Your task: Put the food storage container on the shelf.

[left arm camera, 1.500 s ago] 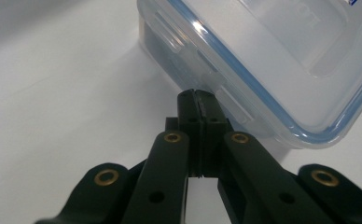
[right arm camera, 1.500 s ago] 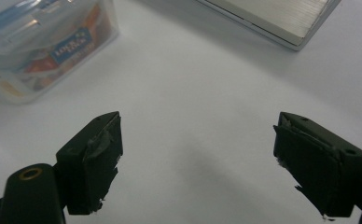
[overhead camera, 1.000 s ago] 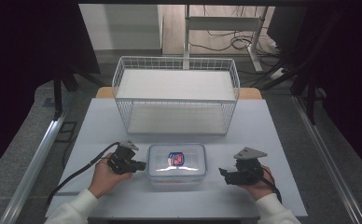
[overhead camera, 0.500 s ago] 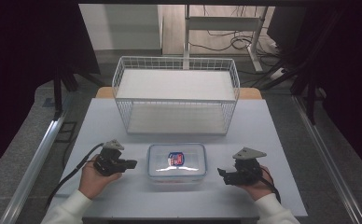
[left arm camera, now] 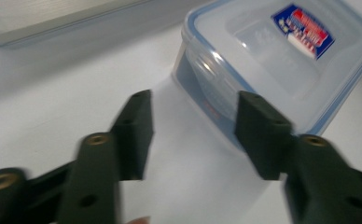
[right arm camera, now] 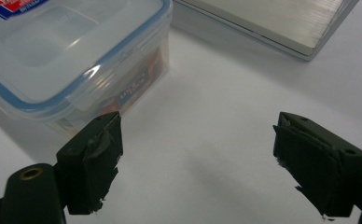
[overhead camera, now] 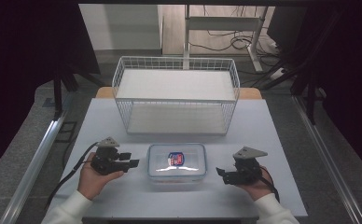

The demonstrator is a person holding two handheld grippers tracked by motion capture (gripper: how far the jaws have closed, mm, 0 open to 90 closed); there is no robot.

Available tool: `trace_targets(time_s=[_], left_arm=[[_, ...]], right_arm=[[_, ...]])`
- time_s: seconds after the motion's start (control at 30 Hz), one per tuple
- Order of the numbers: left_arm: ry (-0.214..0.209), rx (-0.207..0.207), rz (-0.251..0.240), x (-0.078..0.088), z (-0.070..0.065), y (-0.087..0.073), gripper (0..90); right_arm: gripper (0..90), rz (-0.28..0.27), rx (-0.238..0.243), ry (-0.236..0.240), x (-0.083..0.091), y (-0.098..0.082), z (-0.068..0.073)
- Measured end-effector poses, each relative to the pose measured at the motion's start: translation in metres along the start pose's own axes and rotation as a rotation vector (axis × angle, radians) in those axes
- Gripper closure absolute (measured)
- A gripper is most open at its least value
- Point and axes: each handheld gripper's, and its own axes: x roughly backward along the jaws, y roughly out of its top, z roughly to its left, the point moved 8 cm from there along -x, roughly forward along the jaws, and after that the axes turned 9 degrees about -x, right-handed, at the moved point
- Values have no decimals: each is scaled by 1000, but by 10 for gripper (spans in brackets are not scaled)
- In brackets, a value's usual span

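the contents of the clear plastic container (overhead camera: 177, 161) are hard to make out: through its side walls only dark shapes and a bit of orange and printed wrapper show, blurred by the glossy plastic. its lid is translucent with a blue seal line round the rim and a red and blue label (overhead camera: 175, 158) whose print is too small to read. the left gripper view is smeared by motion blur, and the container is cut off at that view's top and right edges.

the container sits near the front edge of the desk (overhead camera: 272, 140), midway between its left and right edges, a rounded rectangle lying flat. the left gripper (overhead camera: 131, 159) is just beside the container's left end, its matt black jaws apart and just opened, with nothing between them but bare desk; one jaw overlaps the container's corner in its own view, and whether it touches i cannot tell. the right gripper (overhead camera: 220, 174) lies off the container's right end, jaws wide apart on empty desk, their pads looking scuffed and frayed.

behind, toward the far edge, stands a white wire basket (overhead camera: 177, 95), an open grid box with a pale flat panel inside.
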Motion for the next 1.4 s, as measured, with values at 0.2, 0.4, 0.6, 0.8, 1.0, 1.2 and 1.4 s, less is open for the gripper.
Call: trace_targets(time_s=[0.2,0.4,0.6,0.8,1.0,1.2,1.4], left_arm=[[-22,61,-13,0,-2,2,271],[-105,120,-41,-2,-8,7,194],[-186,173,-33,-16,-14,7,143],[-251,225,-38,-27,-15,10,127],[-324,275,-35,-40,-14,12,127],[-361,296,-39,-46,-12,14,138],[-413,308,-25,-56,-14,12,157]], right_arm=[[159,-6,-51,54,1,4,6],[154,-9,-110,148,2,9,16],[139,12,-189,278,0,14,30],[139,23,-220,328,-3,17,35],[139,35,-247,357,-10,21,36],[138,65,-286,398,-25,27,35],[146,112,-333,441,-46,34,40]])
